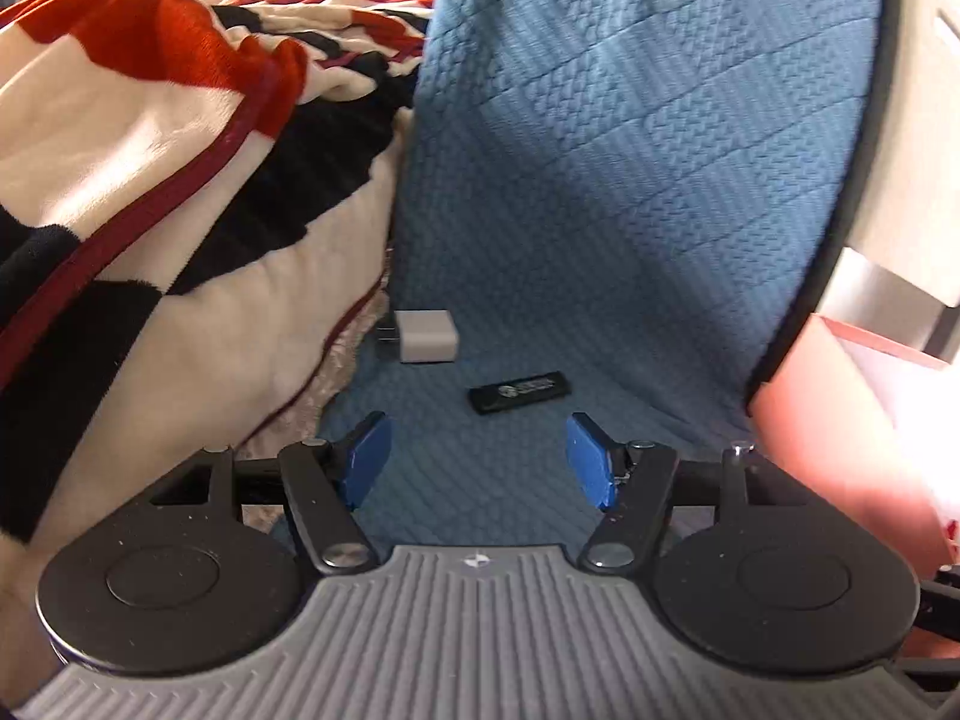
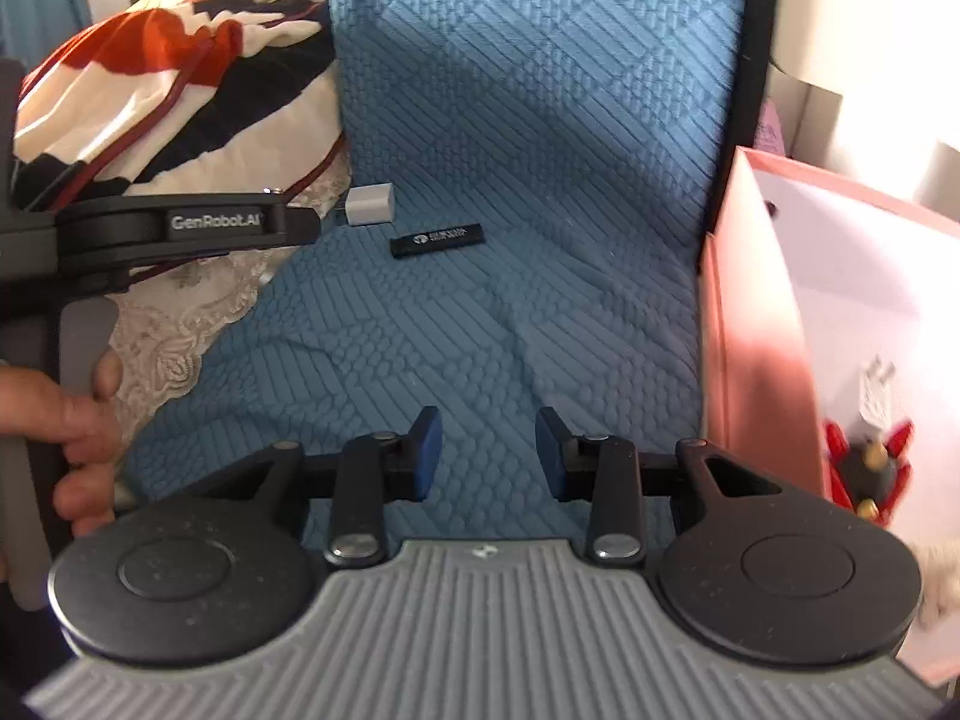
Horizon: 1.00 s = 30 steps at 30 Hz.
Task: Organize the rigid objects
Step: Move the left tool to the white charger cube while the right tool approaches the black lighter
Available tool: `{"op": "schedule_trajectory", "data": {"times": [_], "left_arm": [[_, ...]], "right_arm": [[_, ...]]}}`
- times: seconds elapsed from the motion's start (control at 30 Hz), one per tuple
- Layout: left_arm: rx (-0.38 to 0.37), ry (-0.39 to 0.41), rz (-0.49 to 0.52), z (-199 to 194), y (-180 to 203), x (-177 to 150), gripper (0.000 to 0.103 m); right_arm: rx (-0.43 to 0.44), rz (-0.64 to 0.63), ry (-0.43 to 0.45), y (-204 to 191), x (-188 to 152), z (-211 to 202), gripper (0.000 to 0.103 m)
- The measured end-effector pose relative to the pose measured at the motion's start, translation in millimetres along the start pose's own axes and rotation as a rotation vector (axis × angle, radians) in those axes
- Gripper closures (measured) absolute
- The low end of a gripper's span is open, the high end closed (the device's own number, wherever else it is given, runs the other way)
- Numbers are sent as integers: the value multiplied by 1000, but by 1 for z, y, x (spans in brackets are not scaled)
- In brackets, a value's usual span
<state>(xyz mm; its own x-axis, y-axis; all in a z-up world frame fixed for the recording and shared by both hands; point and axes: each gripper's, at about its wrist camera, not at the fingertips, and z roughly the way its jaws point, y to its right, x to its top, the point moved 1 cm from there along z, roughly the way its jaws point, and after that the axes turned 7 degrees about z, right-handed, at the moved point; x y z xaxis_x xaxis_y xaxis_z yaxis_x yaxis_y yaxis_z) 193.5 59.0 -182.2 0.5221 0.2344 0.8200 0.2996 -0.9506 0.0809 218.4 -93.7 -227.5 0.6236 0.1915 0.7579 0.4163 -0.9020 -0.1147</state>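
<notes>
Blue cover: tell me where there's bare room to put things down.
The blue cover is bare from the black stick across to the pink box, and also nearer, under the right claw. It is crowded by the blanket, where the white charger lies.

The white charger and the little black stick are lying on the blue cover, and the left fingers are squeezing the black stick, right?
Not quite. The white charger and the black stick do lie on the blue cover, but the left gripper squeezes nothing. The left wrist view shows its fingers open, with the stick lying beyond them, untouched.
</notes>
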Motion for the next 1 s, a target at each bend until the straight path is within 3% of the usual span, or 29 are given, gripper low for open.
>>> {"op": "schedule_trajectory", "data": {"times": [0.17, 0.57, 0.77, 1.0], "left_arm": [[13, -6, -10, 15, -7, 0, 33], [60, -43, -11, 50, -17, 9, 33], [54, -55, -28, 61, -15, 9, 33], [59, -62, -12, 73, -15, 12, 33]], "right_arm": [[17, -15, 18, -9, 12, 17, 65], [37, 93, 57, -26, 35, 60, 65], [14, 159, 6, -23, 35, 75, 65], [8, 127, -5, -41, 34, 88, 65]]}}
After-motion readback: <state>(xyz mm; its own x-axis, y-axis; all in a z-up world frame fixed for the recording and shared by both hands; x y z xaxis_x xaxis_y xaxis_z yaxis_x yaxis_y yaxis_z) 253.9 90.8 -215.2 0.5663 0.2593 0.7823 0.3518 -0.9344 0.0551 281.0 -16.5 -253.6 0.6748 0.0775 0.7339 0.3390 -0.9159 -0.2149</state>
